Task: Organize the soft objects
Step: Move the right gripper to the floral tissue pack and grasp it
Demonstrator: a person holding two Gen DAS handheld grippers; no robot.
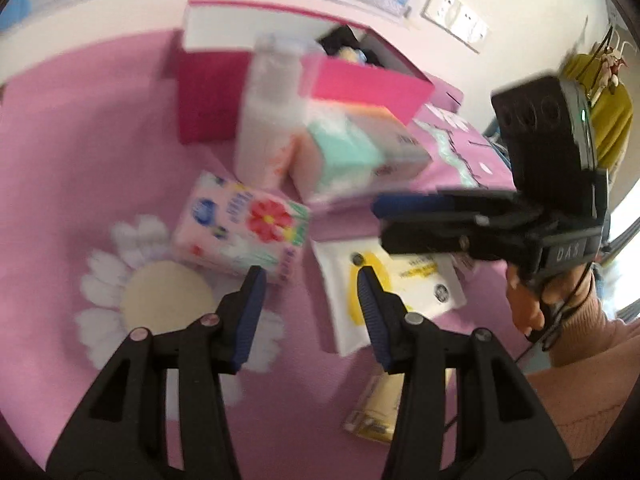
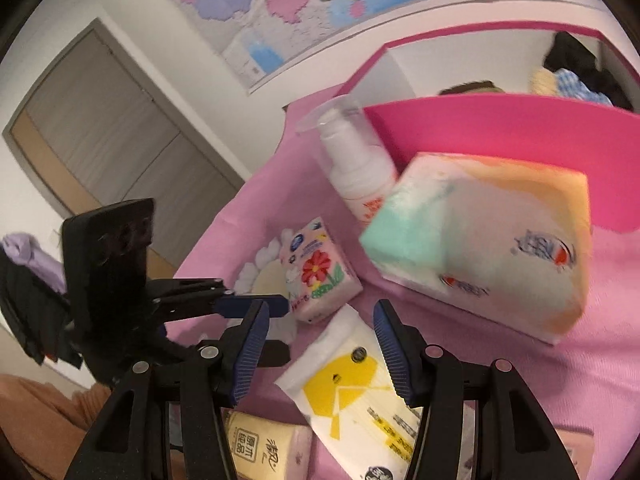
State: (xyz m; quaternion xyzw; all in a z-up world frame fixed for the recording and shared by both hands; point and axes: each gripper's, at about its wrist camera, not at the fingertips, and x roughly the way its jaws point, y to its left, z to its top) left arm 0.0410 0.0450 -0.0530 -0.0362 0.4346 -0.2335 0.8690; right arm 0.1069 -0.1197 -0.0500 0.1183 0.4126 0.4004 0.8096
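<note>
A small pink tissue pack with a red flower (image 1: pixel 240 228) (image 2: pixel 316 276) lies on the pink cloth, partly on a daisy-shaped mat (image 1: pixel 160 300). My left gripper (image 1: pixel 310 280) (image 2: pixel 286 328) hovers open just in front of it, with nothing between its fingers. A flat white pack with a yellow shape (image 1: pixel 384 292) (image 2: pixel 348 392) lies to its right. Above that pack my right gripper (image 2: pixel 320 312) (image 1: pixel 378 220) hangs open, its fingers framing the pack without touching it. A large mint-and-orange tissue pack (image 1: pixel 352 152) (image 2: pixel 480 248) rests against an open pink box (image 1: pixel 280 80) (image 2: pixel 500 140).
A white pump bottle (image 1: pixel 268 112) (image 2: pixel 356 168) stands between the box and the large pack. A yellow tissue pack (image 1: pixel 372 412) (image 2: pixel 260 448) lies at the near edge. Dark and light fabric items sit inside the box. A person's pink sleeve (image 1: pixel 580 360) is at the right.
</note>
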